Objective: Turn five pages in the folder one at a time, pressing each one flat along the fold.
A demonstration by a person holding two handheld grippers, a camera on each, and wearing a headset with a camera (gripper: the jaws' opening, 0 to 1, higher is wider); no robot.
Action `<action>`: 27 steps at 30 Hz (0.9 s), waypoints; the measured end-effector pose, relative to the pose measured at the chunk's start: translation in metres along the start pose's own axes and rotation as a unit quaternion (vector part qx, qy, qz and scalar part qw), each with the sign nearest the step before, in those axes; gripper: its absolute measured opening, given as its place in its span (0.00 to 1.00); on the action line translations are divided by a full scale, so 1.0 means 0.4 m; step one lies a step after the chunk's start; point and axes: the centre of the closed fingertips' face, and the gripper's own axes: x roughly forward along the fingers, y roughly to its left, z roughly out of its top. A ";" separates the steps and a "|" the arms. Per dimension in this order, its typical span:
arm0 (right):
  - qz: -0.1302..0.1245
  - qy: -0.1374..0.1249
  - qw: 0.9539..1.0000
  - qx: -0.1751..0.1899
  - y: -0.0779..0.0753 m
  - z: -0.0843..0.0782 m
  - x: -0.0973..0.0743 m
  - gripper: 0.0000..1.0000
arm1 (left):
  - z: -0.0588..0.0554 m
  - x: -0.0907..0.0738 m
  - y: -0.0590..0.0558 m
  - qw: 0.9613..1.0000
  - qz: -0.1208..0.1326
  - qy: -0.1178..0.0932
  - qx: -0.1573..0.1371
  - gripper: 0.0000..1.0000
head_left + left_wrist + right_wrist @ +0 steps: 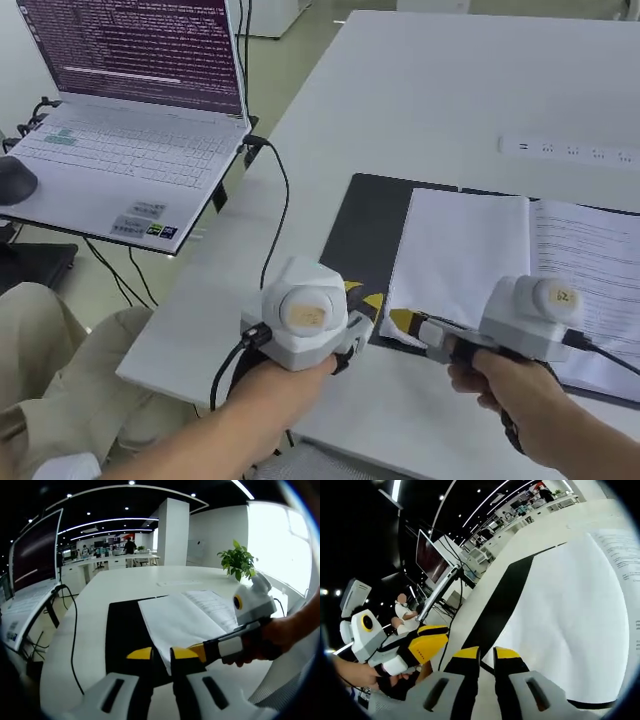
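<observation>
The black folder [365, 235] lies open on the white table [420, 90], just ahead of me, with a blank white page [460, 250] beside a printed page [585, 260]. My right gripper [400, 322] sits at the blank page's near left corner with its yellow-tipped jaws drawn together; I cannot tell whether any paper is pinched between them. My left gripper [360, 295] hovers just beside it over the folder's bare black cover, clenched on nothing. A white power strip [570, 152] lies beyond the folder, and an open silver laptop [130, 150] stands off to my left.
</observation>
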 end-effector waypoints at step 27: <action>-0.064 -0.065 0.995 0.036 -0.225 0.181 -0.219 0.01 | -0.130 0.175 -0.101 0.996 -0.036 0.071 0.036 0.09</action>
